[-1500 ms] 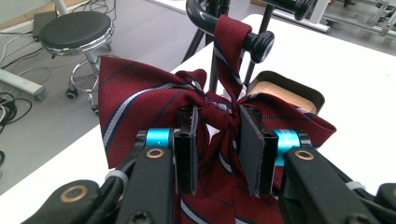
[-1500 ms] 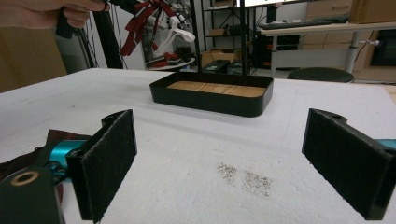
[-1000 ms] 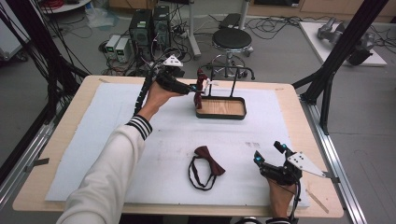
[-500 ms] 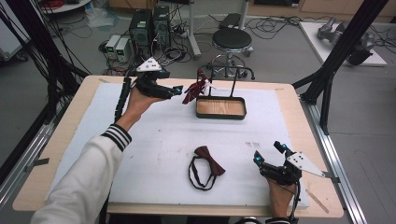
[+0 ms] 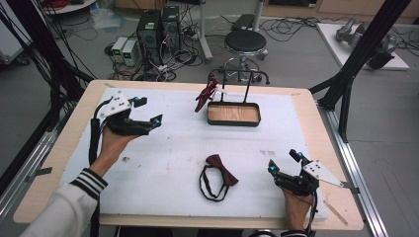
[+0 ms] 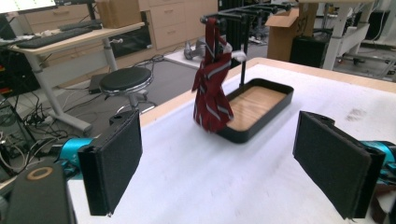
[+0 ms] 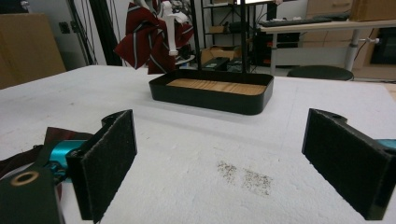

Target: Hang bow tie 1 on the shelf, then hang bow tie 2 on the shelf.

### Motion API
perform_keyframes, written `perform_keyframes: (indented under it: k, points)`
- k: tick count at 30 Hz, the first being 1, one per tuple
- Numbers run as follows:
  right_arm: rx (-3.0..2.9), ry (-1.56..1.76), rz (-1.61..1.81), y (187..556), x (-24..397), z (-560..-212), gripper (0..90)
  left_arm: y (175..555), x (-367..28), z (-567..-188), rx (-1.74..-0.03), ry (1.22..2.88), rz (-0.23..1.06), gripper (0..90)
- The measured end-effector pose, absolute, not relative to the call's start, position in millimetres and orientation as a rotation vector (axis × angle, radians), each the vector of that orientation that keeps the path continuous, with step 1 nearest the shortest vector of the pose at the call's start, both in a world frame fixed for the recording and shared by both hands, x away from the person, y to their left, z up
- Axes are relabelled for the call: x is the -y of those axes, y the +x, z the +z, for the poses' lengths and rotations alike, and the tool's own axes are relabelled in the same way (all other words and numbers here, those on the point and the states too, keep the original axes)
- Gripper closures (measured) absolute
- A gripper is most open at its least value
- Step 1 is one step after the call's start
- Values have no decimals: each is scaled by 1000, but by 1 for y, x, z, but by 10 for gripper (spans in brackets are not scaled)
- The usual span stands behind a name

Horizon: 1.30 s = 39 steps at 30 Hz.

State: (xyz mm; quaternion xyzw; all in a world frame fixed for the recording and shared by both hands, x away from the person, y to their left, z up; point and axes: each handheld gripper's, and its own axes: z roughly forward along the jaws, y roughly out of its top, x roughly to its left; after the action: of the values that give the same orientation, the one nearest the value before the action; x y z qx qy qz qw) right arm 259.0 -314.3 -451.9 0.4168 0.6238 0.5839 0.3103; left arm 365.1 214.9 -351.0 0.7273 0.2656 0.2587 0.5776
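A dark red striped tie hangs from the left end of a black rack that rises from a wood-bottomed tray at the back of the table. My left gripper hovers open to the left of it, apart from it, and nothing sits between its jaws. Straight ahead in the left gripper view hang the tie and the tray. A dark red bow tie with a black strap lies at front centre. Right of it, my right gripper stands open and empty near the front edge, facing the tray and the tie.
A white mat covers most of the wooden table. Black frame posts stand at the table's right and left. Beyond the far edge, a stool and computer boxes with cables sit on the floor.
My left gripper has let go of the striped tie, which now hangs from the rack. It has opened and drawn back to the left and nearer the person. The right gripper has stayed put.
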Motion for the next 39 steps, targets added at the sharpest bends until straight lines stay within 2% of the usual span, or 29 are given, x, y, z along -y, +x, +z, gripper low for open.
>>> perform_keyframes:
  k: [6, 12, 39]
  points:
    - [-1647, 1101, 1539, 259, 314, -452, 93, 332, -231, -377, -627, 1635, 635, 159]
    - [-1650, 1102, 1533, 259, 314, -452, 93, 315, -240, -398, -649, 1597, 633, 159]
    - [-1650, 1099, 1506, 258, 312, -451, 93, 299, -250, -418, -678, 1562, 680, 159]
